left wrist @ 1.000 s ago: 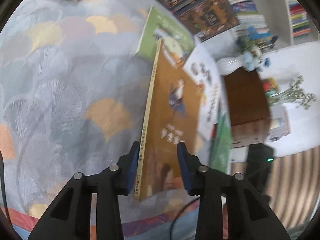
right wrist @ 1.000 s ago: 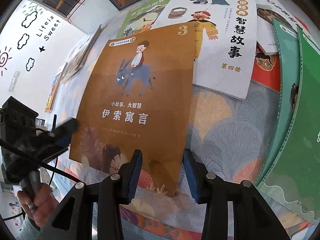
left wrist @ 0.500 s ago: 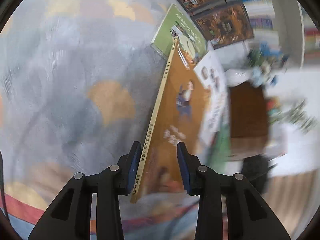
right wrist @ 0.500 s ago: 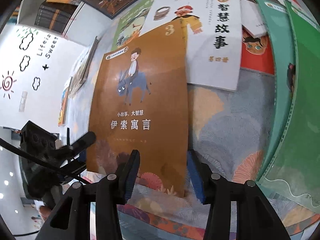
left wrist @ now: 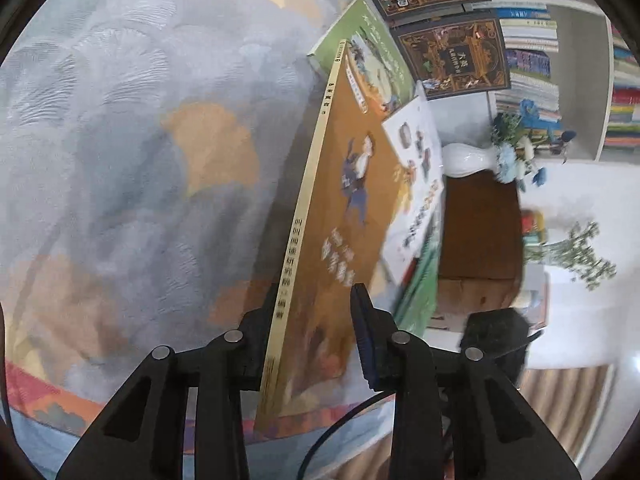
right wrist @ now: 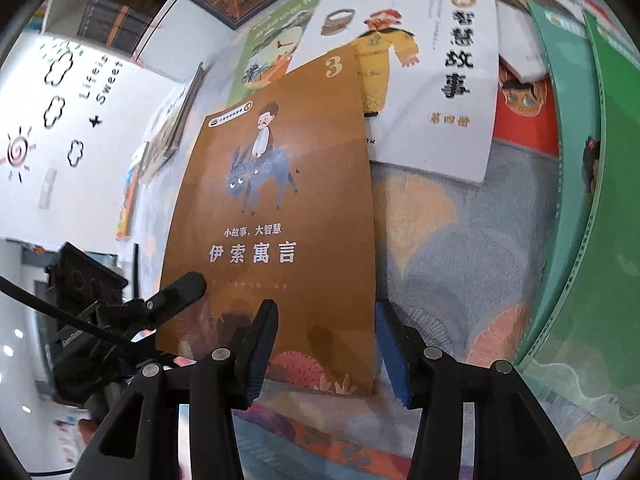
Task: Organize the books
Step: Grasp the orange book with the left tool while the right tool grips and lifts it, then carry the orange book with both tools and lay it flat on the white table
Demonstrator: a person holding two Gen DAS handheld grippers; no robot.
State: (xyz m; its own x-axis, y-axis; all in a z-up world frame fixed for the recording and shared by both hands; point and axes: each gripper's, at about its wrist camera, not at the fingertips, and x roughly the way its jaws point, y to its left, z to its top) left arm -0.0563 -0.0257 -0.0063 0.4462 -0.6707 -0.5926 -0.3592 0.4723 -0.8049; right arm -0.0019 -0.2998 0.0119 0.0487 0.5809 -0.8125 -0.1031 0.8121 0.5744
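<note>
Left gripper: the left gripper has the brown book by its spine edge near the bottom corner. Its jaws have just been closing and stand narrow, one pad on each side of the book, clamped on it as far as the left wrist view shows.
Right gripper: the right gripper sits at the lower edge of the same brown book. Its jaws have just been opening; the cover's lower right corner lies between them, but the right finger stands clear of the page edge, so I read it as released.
Brown book: tilted up off the patterned cloth on its left side, carried by the left gripper alone; its top edge lies over the green book and the white story book.
Further back: red and teal books fan out to the right; two dark ornate books lie beyond, with filled shelves behind them.
Progress: early, by my judgement. One book is lifted; the rest lie scattered and overlapping, none visibly stacked.
Left to do: place this book, then gather the others.
</note>
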